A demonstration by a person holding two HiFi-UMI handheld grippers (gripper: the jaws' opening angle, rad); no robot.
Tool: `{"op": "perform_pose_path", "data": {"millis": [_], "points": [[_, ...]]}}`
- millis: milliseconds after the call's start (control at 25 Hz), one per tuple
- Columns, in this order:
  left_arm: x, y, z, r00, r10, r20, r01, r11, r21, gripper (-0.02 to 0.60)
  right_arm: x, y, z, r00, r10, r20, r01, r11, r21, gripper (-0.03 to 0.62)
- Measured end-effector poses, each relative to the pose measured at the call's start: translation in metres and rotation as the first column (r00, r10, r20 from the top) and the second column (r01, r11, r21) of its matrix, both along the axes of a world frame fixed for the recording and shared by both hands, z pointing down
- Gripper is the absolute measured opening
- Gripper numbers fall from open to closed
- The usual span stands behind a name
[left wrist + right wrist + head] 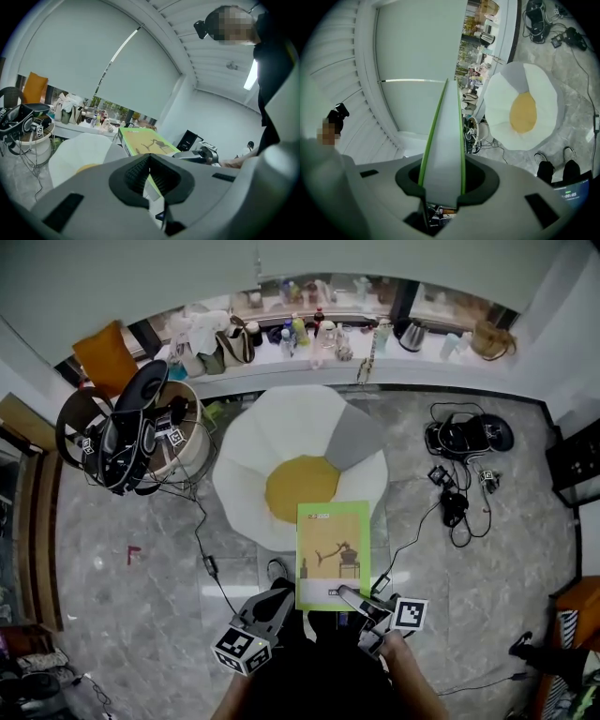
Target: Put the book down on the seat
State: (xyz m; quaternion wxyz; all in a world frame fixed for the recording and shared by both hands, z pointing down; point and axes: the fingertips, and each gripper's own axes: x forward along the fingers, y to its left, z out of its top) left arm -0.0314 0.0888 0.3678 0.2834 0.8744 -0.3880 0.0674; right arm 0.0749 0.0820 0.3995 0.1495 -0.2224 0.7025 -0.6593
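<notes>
A green-covered book hangs flat in front of me, above the floor just short of the seat. The seat is a white fried-egg-shaped cushion with a yellow centre. My right gripper is shut on the book's near edge; in the right gripper view the book stands edge-on between the jaws, and the seat lies beyond. My left gripper is at the book's near left corner. In the left gripper view its jaws stand almost together on a thin strip of the book.
A round side table piled with headphones and cables stands left of the seat. Bottles, bags and a kettle line the windowsill. A black device with loose cables lies on the floor at right. A shoe shows beside the book.
</notes>
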Motion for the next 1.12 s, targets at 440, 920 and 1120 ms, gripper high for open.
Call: {"op": "perform_pose_path", "data": {"millis": [440,920,1120], "points": [[-0.041,-0.076,0.003,0.991,0.132,-0.014,-0.132,0.990,0.039,0.012,-0.049,-0.055,-0.005,0.996,0.089,-0.015,-0.089,0.996,0.023,0.147],[-0.085,-0.124,0.033,0.975,0.222,-0.028,-0.221,0.975,0.010,0.012,-0.085,-0.089,0.022,0.989,0.141,-0.048,-0.141,0.990,-0.011,0.147],[-0.080,-0.134,0.057,0.979,0.203,-0.026,-0.204,0.978,-0.036,0.012,-0.070,-0.092,0.058,0.988,0.097,-0.117,-0.105,0.992,-0.070,0.147]]}}
